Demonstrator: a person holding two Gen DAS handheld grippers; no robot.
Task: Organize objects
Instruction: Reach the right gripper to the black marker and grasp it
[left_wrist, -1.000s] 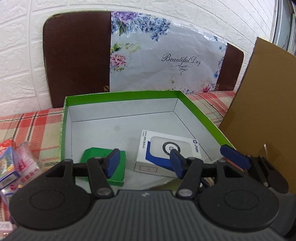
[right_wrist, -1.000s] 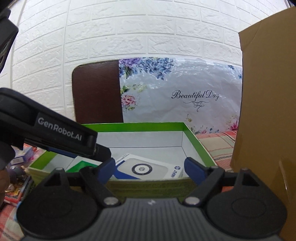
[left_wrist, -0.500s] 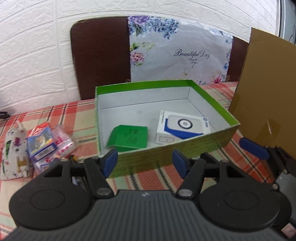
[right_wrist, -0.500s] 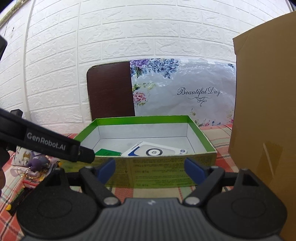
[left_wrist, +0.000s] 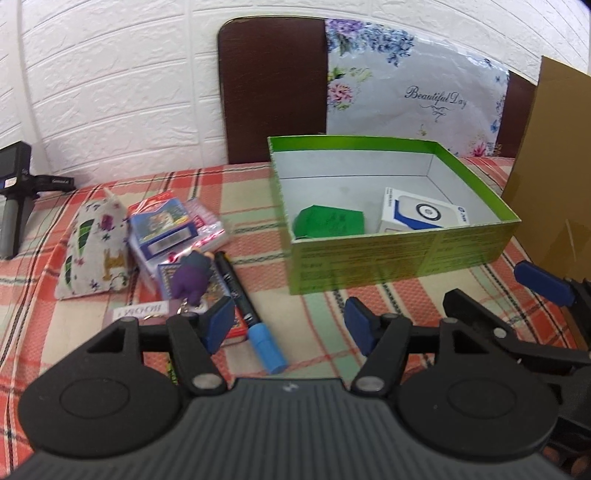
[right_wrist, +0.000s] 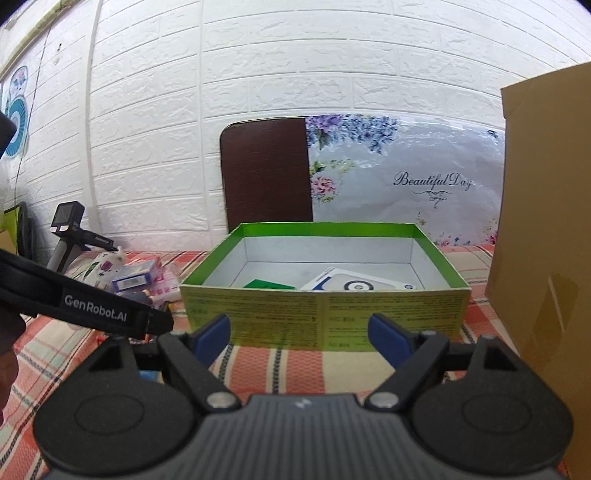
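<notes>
A green open box (left_wrist: 402, 254) (right_wrist: 325, 317) sits on the plaid tablecloth. Inside lie a green packet (left_wrist: 328, 221) (right_wrist: 269, 284) and a white-and-blue carton (left_wrist: 421, 216) (right_wrist: 354, 285). Left of the box is a pile: a floral pouch (left_wrist: 94, 247), card packs (left_wrist: 162, 229), a purple figure keychain (left_wrist: 192, 278) and a black marker with a blue cap (left_wrist: 251, 317). My left gripper (left_wrist: 291, 325) is open and empty, above the cloth in front of the box, its left finger near the marker. My right gripper (right_wrist: 299, 334) is open and empty, just before the box's front wall.
A brown cardboard sheet (left_wrist: 550, 166) (right_wrist: 546, 229) stands at the right. A dark board with a floral "Beautiful Day" sheet (left_wrist: 406, 96) leans on the white brick wall behind. A black camera on a handle (left_wrist: 14, 192) stands at far left. A GenRobot strap (right_wrist: 85, 306) crosses the right view.
My left gripper has pulled back out of the box and swung left, bringing the pile into view. My right gripper has backed away from the box. Both stay open.
</notes>
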